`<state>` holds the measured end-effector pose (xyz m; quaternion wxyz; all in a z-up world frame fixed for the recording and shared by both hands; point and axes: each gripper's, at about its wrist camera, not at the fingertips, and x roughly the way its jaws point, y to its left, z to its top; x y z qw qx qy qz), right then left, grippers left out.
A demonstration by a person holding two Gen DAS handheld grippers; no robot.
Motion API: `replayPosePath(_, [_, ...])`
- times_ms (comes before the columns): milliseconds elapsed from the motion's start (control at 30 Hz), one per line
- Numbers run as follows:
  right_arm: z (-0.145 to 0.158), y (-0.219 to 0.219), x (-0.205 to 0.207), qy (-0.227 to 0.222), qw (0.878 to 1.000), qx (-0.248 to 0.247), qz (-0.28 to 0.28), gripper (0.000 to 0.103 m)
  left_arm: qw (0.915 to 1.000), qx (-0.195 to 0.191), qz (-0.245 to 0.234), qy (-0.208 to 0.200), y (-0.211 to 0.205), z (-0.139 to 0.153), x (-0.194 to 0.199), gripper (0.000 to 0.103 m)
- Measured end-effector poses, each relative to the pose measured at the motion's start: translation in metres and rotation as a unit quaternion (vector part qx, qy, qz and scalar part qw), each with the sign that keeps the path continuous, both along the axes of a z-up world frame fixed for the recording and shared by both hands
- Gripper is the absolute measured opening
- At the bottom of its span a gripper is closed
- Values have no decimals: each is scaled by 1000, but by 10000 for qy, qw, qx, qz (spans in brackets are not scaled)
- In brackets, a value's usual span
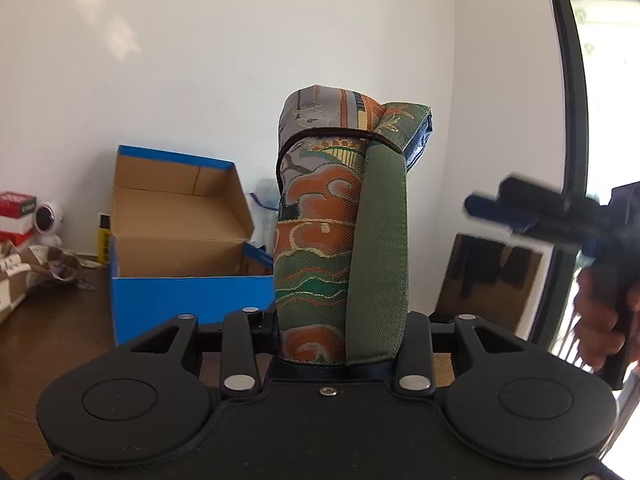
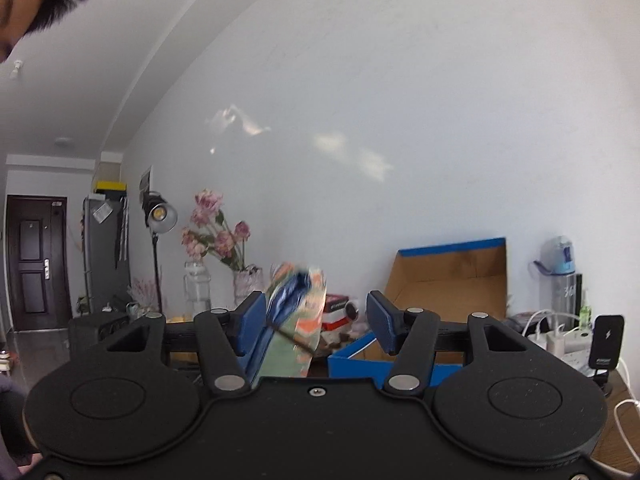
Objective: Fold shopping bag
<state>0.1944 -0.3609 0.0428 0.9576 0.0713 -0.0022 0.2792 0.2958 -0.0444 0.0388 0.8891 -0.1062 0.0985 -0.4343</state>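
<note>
A: We start at the left. The shopping bag (image 1: pixel 340 228) is already a tight roll, patterned cloth outside, a thin dark elastic loop (image 1: pixel 320 133) cinched round its upper part and a plain green strap (image 1: pixel 378 256) running down its side. We judge the folding itself done; what seems left is setting the bundle down or stowing it.

B: Agreed. Our left gripper (image 1: pixel 340 332) is pinching the roll at its lower end, jaws closed against the fabric on both sides, so the bag stands upright in the air in front of the white wall, clear of the wooden table (image 1: pixel 48 332). The open blue box (image 1: pixel 188 296) sits behind it to the left.

A: Moving right, we see the right gripper (image 1: pixel 520 210) in the left wrist view as a blurred dark shape, well apart from the roll, a hand (image 1: pixel 604 320) wrapped round its grip.

B: From its own camera our right gripper (image 2: pixel 316 324) has its blue pads (image 2: pixel 380 324) spread wide. The bag (image 2: pixel 296 316) shows blurred between them, but we see no pad pressing on it; we read it as let go.

A: Whether the elastic sits securely all round, we cannot tell from here.
</note>
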Motion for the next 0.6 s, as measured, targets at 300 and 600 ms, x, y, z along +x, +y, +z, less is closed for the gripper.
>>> replayPosePath(300, [-34, 3, 24, 795, 9801, 971, 1541, 59, 9679, -1959, -1137, 1085, 37, 7, 26, 37])
replayPosePath(600, [-23, 28, 46, 1093, 9537, 1086, 2584, 50, 9545, -1942, -2045, 968, 12, -6, 31, 42])
